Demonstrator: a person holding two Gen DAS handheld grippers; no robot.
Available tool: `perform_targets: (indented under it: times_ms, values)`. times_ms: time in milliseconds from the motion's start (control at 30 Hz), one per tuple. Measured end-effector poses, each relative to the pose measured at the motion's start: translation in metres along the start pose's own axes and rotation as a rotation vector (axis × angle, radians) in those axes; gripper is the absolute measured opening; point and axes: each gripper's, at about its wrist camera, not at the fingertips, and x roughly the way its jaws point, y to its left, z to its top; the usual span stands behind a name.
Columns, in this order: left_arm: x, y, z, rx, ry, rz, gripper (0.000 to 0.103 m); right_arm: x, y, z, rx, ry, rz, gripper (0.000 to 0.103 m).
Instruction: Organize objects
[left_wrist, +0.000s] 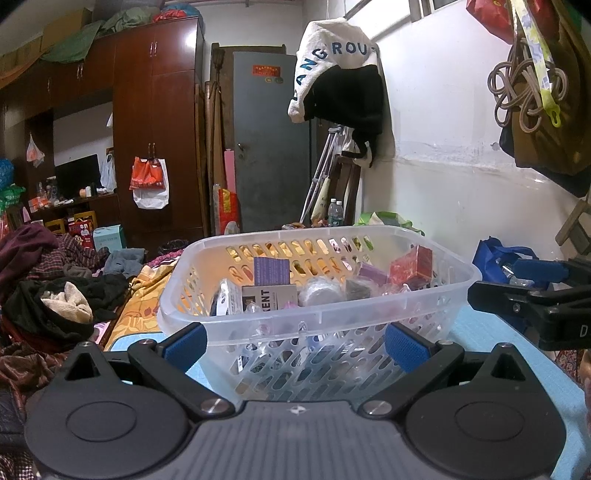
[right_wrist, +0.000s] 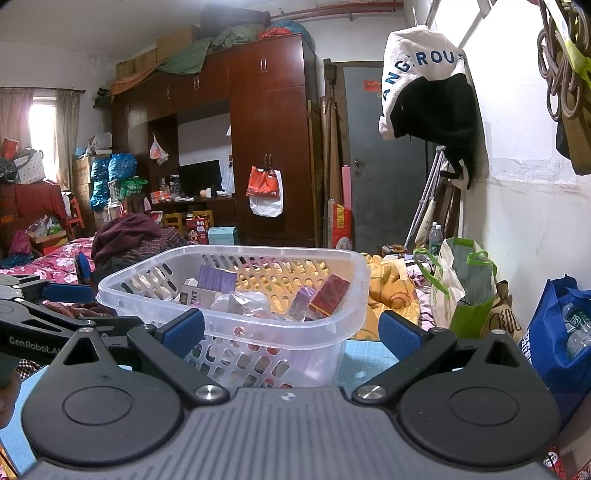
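Observation:
A clear plastic basket (left_wrist: 369, 310) with slotted walls stands on a light blue mat (left_wrist: 480, 332). It holds several small boxes: a purple box (left_wrist: 271, 271), a red box (left_wrist: 412, 264) and a white box lettered "ENT" (left_wrist: 269, 297), plus a wrapped packet (left_wrist: 319, 290). My left gripper (left_wrist: 295, 343) is open and empty, its blue pads level with the basket's near wall. The basket also shows in the right wrist view (right_wrist: 332, 295). My right gripper (right_wrist: 291, 332) is open and empty, just before the basket's right corner. The right gripper's arm shows at the left view's right edge (left_wrist: 535, 299).
A blue bag with bottles (right_wrist: 554, 332) and a white-green bag (right_wrist: 461, 288) stand right by the wall. Piled clothes (left_wrist: 55, 295) lie left on the bed. A yellow blanket (right_wrist: 391, 288) lies behind the basket. Wardrobe (left_wrist: 155, 129) and grey door (left_wrist: 273, 147) stand far back.

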Motion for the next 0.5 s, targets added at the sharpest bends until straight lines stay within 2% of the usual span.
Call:
perform_targets:
  times_ms: [500]
  values:
    - [0.0003,0.0018,0.0047,-0.014,0.000,0.012,0.103,0.0016,-0.0002,0.0002,-0.010,0.005,0.000,0.103]
